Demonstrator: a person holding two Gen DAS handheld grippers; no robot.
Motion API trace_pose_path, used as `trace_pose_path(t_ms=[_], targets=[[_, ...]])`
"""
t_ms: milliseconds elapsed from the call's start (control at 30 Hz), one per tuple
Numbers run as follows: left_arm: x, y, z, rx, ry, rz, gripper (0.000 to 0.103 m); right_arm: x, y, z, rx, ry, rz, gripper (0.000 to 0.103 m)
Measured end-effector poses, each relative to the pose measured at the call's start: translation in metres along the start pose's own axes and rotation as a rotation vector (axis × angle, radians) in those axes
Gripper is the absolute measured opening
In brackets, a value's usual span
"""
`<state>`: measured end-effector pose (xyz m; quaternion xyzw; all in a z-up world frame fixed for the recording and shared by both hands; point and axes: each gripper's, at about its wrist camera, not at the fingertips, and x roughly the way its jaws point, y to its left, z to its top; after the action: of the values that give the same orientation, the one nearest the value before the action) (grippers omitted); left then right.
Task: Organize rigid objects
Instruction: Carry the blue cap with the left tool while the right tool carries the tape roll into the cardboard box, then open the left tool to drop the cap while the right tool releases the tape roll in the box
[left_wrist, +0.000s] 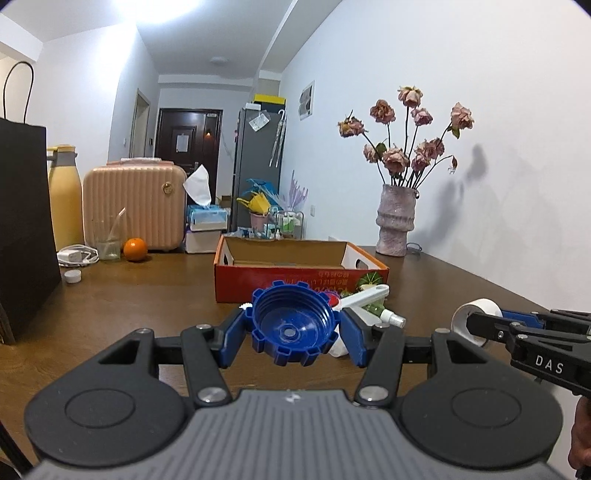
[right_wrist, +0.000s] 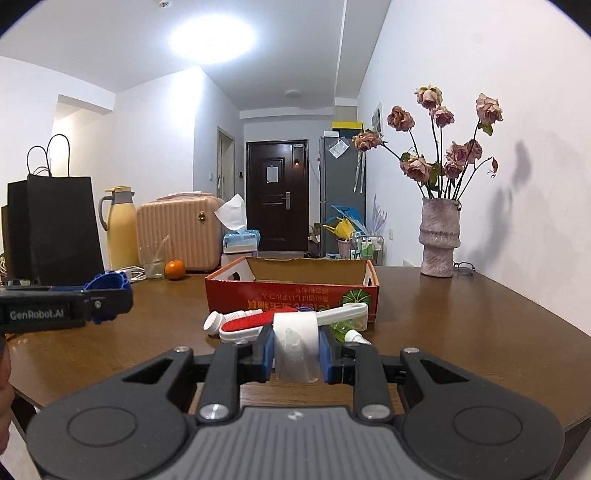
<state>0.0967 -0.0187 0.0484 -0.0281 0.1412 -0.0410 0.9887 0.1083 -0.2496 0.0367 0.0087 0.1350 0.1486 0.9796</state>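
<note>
My left gripper (left_wrist: 293, 332) is shut on a large blue notched cap (left_wrist: 293, 326), hollow side toward the camera, held above the table; the cap also shows in the right wrist view (right_wrist: 107, 286). My right gripper (right_wrist: 295, 349) is shut on a white tape roll (right_wrist: 295, 343), which also shows in the left wrist view (left_wrist: 476, 315). In front of the open red cardboard box (right_wrist: 291, 295) lie a red lint brush (right_wrist: 251, 323), a white round-headed brush (right_wrist: 213, 323), a white handle (right_wrist: 343, 314) and a green spray bottle (right_wrist: 349, 330).
On the brown table (right_wrist: 461, 332) stand a pink vase of dried roses (right_wrist: 439, 236), a black paper bag (right_wrist: 55, 229), a yellow flask (right_wrist: 120, 229), a glass (right_wrist: 153, 262), an orange (right_wrist: 174, 269), a white charger (left_wrist: 75, 254) and a small white cap (left_wrist: 73, 276).
</note>
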Motion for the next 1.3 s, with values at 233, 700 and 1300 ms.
trace_pose_path(t_ms=[233,700,1300], targets=[[0.032,0.009,0.007,0.006,0.012,0.005,0.056,0.035,-0.004,0.006,0.013,0.01,0.015,0.024],[0.251,0.057,0.096,0.054,0.107,0.03,0.056,0.24,-0.064,0.087,0.019,0.1,0.01,0.024],[0.489,0.092,0.117,0.037,0.411,-0.013,0.093,0.521,-0.074,0.109,-0.405,0.405,-0.164,0.065]])
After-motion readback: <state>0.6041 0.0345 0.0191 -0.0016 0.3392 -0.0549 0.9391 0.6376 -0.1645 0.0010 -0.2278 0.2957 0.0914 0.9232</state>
